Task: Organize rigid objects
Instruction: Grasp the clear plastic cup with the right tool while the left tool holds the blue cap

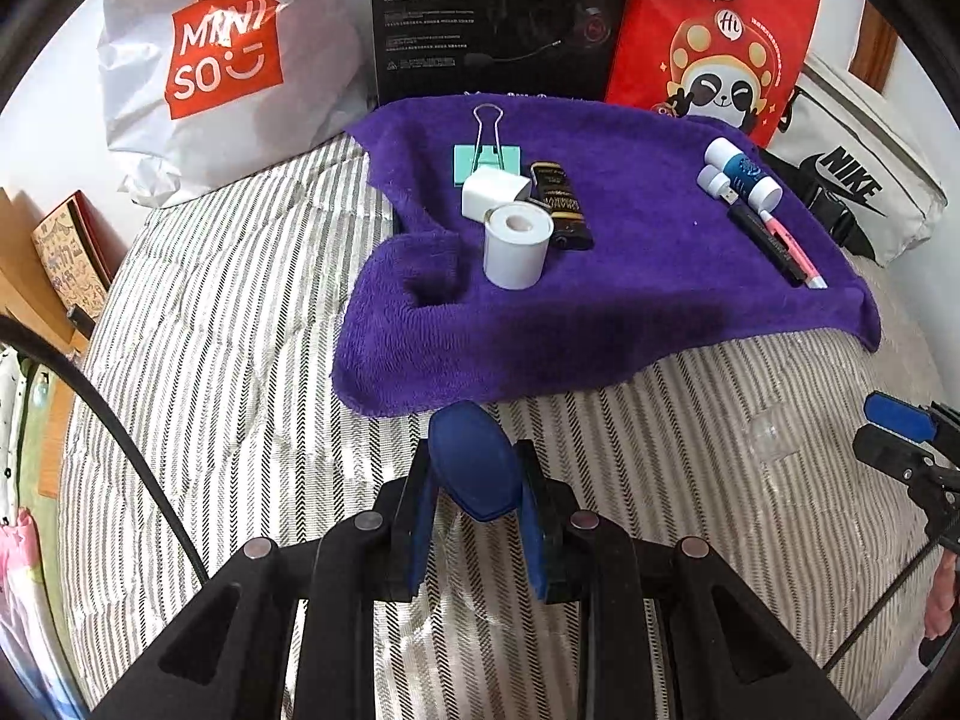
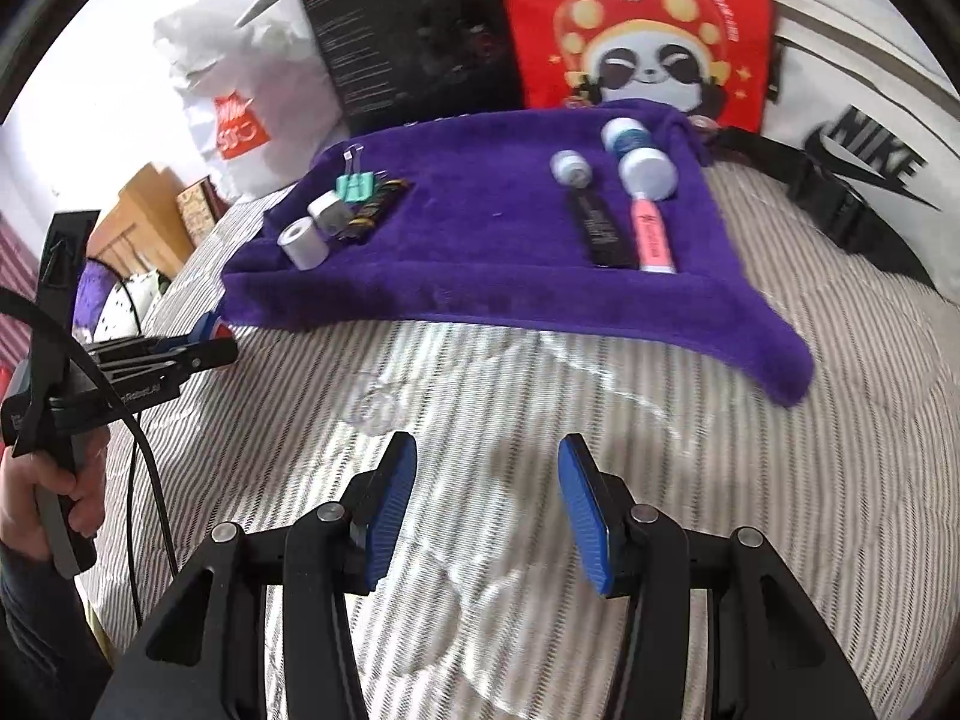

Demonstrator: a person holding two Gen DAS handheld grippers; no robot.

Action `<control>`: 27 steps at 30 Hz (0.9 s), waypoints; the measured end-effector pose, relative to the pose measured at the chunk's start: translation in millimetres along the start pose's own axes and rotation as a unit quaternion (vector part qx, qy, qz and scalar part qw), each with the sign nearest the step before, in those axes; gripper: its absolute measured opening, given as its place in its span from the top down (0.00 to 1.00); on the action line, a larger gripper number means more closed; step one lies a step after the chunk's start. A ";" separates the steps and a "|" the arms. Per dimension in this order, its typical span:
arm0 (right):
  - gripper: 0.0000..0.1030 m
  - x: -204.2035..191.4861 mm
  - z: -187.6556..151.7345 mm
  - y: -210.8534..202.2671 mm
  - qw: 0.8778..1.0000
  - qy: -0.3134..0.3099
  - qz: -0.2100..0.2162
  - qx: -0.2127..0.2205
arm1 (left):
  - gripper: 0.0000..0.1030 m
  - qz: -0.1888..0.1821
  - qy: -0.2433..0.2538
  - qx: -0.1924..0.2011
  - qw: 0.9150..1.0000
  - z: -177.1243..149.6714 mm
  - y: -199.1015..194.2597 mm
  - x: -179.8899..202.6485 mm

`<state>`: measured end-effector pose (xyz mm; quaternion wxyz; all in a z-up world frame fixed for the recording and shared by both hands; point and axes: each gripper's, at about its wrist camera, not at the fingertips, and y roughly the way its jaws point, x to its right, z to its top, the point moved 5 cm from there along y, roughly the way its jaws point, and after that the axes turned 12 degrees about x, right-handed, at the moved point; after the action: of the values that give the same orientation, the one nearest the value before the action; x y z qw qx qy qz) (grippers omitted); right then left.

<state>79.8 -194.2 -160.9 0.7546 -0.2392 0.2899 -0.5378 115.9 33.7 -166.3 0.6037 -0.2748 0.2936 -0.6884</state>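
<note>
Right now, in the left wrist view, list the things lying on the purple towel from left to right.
Mint binder clip → white charger plug → white tape roll → black tube with gold print → then, across a bare stretch of purple towel, blue-and-white bottle → black pen → pink pen.

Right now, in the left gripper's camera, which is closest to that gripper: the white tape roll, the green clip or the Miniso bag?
From the left gripper:
1. White tape roll, front of the purple towel.
2. Green clip, behind the roll.
3. Miniso bag, far back left.
</note>
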 end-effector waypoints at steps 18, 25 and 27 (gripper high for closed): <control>0.53 -54.5 -7.8 36.6 0.995 -0.097 0.021 0.009 | 0.79 -0.027 0.001 0.013 1.000 -0.2 7.7 -2.8; 0.67 -58.7 -1.9 49.1 0.993 -0.112 0.010 0.023 | 0.79 -0.035 -0.003 0.015 0.999 -0.3 6.8 -4.1; 0.74 -57.7 -0.9 48.2 0.993 -0.114 0.014 0.021 | 0.79 -0.038 -0.007 0.017 0.999 -1.0 6.0 -5.9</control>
<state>96.9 -124.6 -183.7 0.7949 -0.2787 0.1939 -0.5028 119.9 39.0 -171.5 0.5837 -0.2800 0.2673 -0.7138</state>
